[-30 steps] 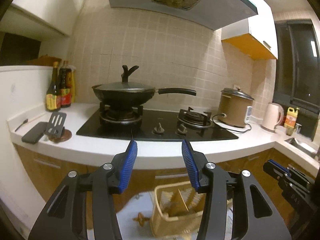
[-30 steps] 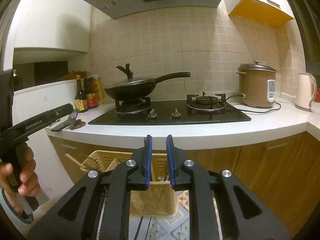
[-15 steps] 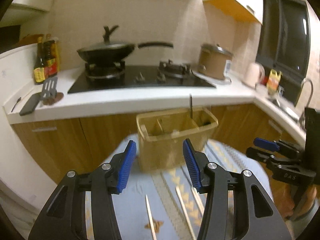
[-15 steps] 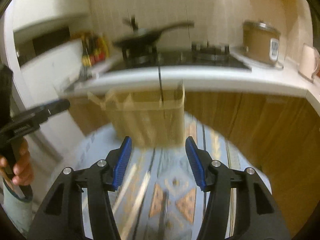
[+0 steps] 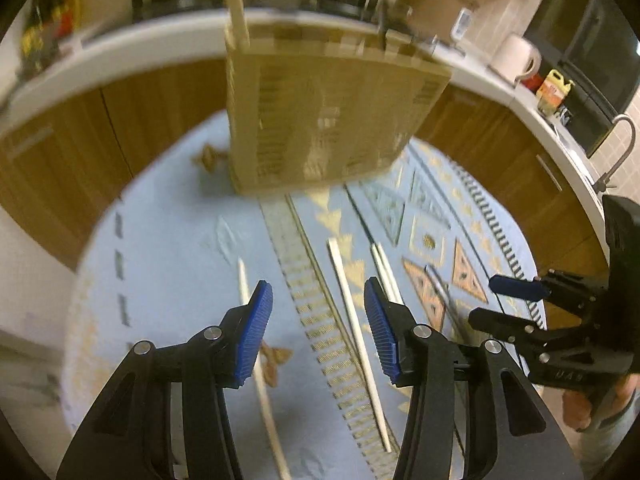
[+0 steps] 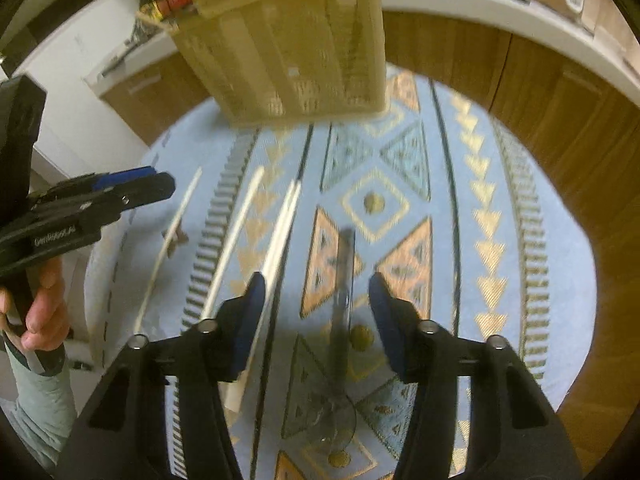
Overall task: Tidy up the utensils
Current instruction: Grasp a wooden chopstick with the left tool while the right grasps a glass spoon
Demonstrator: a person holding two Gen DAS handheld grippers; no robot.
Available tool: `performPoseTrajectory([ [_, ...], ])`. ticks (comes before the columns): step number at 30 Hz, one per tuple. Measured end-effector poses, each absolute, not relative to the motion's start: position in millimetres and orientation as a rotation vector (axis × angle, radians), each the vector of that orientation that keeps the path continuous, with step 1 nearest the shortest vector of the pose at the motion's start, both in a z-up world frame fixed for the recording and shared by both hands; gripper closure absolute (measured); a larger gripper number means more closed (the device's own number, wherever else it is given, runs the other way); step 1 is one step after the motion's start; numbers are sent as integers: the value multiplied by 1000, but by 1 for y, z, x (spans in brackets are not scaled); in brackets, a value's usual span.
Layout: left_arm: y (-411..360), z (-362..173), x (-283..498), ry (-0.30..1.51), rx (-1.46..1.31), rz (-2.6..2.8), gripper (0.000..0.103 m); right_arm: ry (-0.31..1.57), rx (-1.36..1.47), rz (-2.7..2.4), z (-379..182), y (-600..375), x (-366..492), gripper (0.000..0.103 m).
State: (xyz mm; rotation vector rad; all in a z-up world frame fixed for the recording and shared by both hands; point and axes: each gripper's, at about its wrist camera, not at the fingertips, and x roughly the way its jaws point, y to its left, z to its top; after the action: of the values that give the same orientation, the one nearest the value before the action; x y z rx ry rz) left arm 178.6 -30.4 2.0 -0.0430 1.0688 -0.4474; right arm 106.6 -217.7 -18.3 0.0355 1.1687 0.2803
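A tan slotted utensil basket [image 5: 320,120] stands at the far side of a round table with a blue patterned cloth [image 5: 168,248]; it also shows in the right wrist view [image 6: 296,48]. Several pale chopsticks [image 5: 352,312] lie on the cloth in front of it, also seen in the right wrist view [image 6: 276,248]. A dark metal spoon [image 6: 344,304] lies under my right gripper [image 6: 318,308], which is open and empty above it. My left gripper [image 5: 318,328] is open and empty above the chopsticks. The right gripper also shows in the left wrist view [image 5: 516,300].
Wooden cabinets [image 5: 80,136] and a white countertop [image 5: 120,40] curve behind the table, with a rice cooker [image 5: 432,4] and a kettle [image 5: 516,56] on it. The left gripper [image 6: 92,200] and the hand holding it show at the left of the right wrist view.
Both grippers have tilted down from the stove and counter toward the table. The right gripper opened from nearly shut. Chopsticks and spoon have come into view.
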Motion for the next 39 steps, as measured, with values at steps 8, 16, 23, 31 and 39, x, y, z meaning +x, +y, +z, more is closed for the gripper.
performPoseTrajectory([
  [8,-55,-37,199,1190,-53,-448,66,1249,81,273,-38,-228,112,67],
  [16,-80,-51,208,1205,-20,-413,73,1272,55,267,-48,-229,112,68],
  [23,-99,-52,207,1191,60,-398,75,1308,-23,265,-49,-226,117,75],
  [31,-128,-56,194,1147,247,-335,84,1351,-133,252,-55,-203,128,75],
  [39,-108,-55,194,1170,100,-393,99,1330,-166,225,-56,-192,127,93],
])
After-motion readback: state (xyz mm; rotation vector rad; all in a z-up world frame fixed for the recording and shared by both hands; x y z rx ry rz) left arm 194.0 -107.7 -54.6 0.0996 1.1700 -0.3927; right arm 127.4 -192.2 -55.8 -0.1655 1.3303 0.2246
